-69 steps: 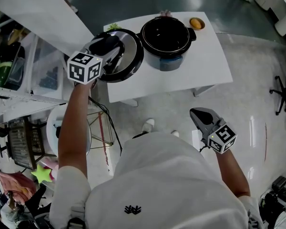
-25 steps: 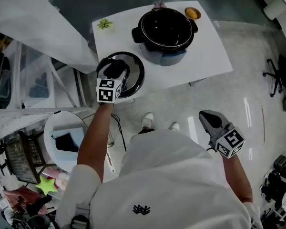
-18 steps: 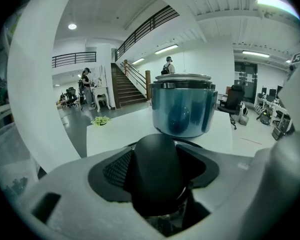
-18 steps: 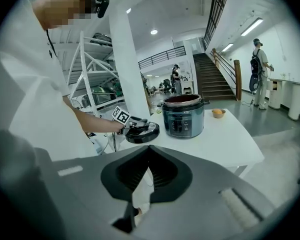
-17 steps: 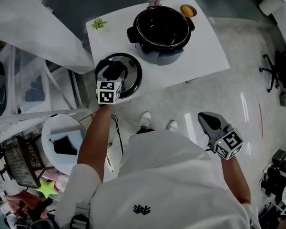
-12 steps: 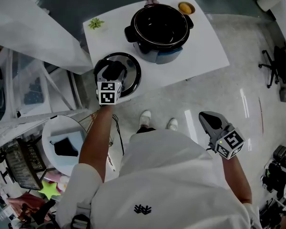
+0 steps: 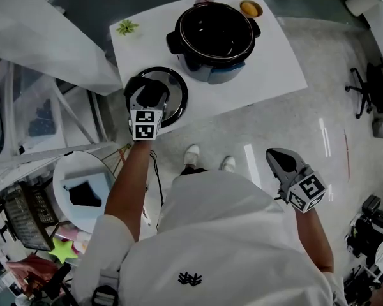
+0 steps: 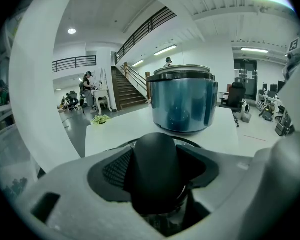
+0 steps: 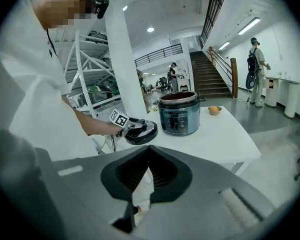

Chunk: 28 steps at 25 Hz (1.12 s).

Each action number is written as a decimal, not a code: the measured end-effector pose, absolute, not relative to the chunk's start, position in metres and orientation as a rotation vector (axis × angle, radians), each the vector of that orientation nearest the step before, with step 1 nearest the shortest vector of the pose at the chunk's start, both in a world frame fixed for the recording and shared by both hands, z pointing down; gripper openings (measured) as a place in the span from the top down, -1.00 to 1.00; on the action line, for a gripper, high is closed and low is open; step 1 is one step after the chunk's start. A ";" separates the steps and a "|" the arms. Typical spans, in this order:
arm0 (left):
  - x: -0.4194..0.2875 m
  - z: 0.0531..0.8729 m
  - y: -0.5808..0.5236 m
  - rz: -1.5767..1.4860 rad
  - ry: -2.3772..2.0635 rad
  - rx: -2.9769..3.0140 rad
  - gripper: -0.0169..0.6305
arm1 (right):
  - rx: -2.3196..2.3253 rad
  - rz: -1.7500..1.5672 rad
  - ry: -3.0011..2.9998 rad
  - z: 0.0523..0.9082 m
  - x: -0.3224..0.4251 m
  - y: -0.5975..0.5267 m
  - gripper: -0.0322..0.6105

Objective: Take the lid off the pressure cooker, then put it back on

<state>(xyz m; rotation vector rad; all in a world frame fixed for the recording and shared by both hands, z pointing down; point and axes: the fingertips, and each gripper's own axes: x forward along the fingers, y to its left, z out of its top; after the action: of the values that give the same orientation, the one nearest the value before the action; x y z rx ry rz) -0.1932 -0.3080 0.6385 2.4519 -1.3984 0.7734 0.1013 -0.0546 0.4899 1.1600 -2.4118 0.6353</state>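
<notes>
The open pressure cooker pot [image 7: 216, 34] stands on the white table [image 7: 274, 62], and it shows again as a blue-steel pot [image 8: 182, 101] [image 9: 179, 113]. Its round black-and-steel lid [image 7: 172, 104] [image 9: 146, 133] lies flat at the table's near-left corner, partly over the edge; whether it rests on the top I cannot tell. My left gripper [image 7: 152, 94] [image 8: 155, 156] is shut on the lid's black knob [image 8: 155, 171]. The right gripper [image 7: 276, 153] [image 9: 149, 149] hangs over the floor to the right of the table, shut with nothing in it.
A small green plant [image 7: 127, 26] and an orange bowl [image 7: 249, 8] sit at the table's far edge. Metal shelving [image 7: 32, 120] and a round white bin [image 7: 83, 183] stand left of the table, and an office chair [image 7: 370, 94] at the right. People stand far off by the stairs [image 9: 257, 69].
The lid has come down from beside the pot, where it was held tilted, to the table's near-left corner and now lies level. The right gripper has stayed put.
</notes>
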 end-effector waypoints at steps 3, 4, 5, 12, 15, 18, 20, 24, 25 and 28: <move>-0.195 0.639 -0.307 0.780 -1.408 2.438 0.05 | 1.144 0.625 -2.418 0.489 0.101 -0.055 0.86; -0.196 0.639 -0.307 0.784 -1.411 2.435 0.02 | 1.142 0.624 -2.420 0.489 0.101 -0.056 0.86; -0.196 0.638 -0.306 0.787 -1.411 2.435 -0.03 | 1.140 0.623 -2.422 0.489 0.102 -0.056 0.86; -0.202 0.623 -0.293 0.749 -1.441 2.425 -0.07 | 1.102 0.619 -2.448 0.490 0.104 -0.060 0.86; -0.206 0.619 -0.282 0.737 -1.458 2.412 -0.07 | 1.071 0.613 -2.467 0.490 0.103 -0.062 0.86; -0.211 0.615 -0.269 0.730 -1.481 2.394 -0.06 | 1.036 0.607 -2.487 0.491 0.101 -0.063 0.86; -0.216 0.614 -0.261 0.730 -1.499 2.378 -0.06 | 1.014 0.603 -2.502 0.491 0.098 -0.064 0.86; -0.227 0.611 -0.245 0.725 -1.530 2.344 -0.06 | 0.962 0.584 -2.530 0.489 0.092 -0.068 0.86; -0.229 0.610 -0.241 0.728 -1.533 2.339 -0.06 | 0.950 0.582 -2.536 0.489 0.090 -0.069 0.86; -0.232 0.609 -0.232 0.731 -1.547 2.329 -0.06 | 0.917 0.577 -2.554 0.489 0.085 -0.071 0.86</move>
<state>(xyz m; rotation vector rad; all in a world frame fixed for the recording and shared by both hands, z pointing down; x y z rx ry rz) -0.2322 -0.2325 0.6087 2.3290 -1.5474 0.7306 0.0854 -0.0715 0.4892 0.9168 -2.5541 0.5775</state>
